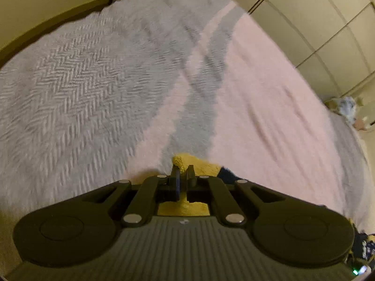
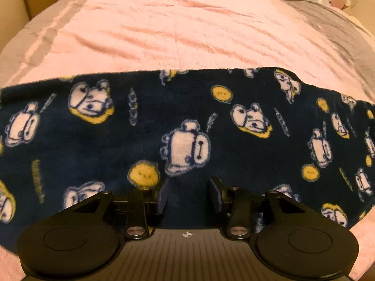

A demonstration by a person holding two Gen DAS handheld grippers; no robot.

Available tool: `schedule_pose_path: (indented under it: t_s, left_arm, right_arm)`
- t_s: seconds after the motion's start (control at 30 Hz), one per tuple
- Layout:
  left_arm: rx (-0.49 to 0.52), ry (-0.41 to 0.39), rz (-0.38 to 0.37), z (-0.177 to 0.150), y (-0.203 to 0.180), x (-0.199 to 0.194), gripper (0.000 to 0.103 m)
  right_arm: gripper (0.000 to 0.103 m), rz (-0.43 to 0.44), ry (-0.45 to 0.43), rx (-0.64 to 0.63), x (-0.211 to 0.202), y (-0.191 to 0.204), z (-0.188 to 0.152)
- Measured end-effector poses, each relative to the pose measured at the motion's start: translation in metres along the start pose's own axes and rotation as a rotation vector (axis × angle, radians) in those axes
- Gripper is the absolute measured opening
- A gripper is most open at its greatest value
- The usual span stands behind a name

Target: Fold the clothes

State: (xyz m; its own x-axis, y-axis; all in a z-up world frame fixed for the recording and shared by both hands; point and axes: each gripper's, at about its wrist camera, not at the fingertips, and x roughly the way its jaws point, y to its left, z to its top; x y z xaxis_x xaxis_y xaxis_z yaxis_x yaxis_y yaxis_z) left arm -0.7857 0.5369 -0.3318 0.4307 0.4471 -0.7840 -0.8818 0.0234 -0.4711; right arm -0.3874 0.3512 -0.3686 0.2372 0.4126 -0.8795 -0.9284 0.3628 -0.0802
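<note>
Left wrist view: left gripper (image 1: 184, 172) pinches yellow cuff (image 1: 179, 161), lower centre. Right gripper (image 2: 189, 192) spread over navy fleece garment (image 2: 140, 140), lying flat on pink blanket (image 2: 187, 28); fold stage unclear.

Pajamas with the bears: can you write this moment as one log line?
left gripper: shut on yellow cuff | right gripper: open over navy fleece garment | pink blanket underneath

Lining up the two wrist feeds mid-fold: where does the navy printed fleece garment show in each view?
Left wrist: only scraps of the navy fleece garment beside the closed left gripper, which pinches its yellow trim.
Right wrist: it spans the middle, under the open right gripper.
Shared landmark: the pink blanket.
</note>
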Motion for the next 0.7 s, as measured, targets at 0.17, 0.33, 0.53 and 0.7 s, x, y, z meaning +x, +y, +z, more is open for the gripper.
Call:
schedule_pose_path:
  t_s: [0.17,0.33,0.53,0.7]
  left_arm:
    - [-0.021,0.036,0.015,0.012,0.008,0.021,0.007]
    - [0.108,-0.079,0.055,0.021,-0.008,-0.024,0.007]
    - [0.366,0.106,-0.089,-0.006,-0.046,-0.019,0.014]
    - [0.44,0.121,-0.081,-0.021,-0.042,-0.038,0.007]
  right_arm:
    - [0.042,-0.055,0.01,-0.019,0.002,0.009,0.002]
    - [0.042,-0.059,-0.042,0.086,-0.021,0.001,0.001]
    - [0.042,-0.024,0.024,0.22,-0.032,-0.008,-0.022]
    - [0.042,-0.003,0.057,0.344,-0.061,-0.026,-0.041]
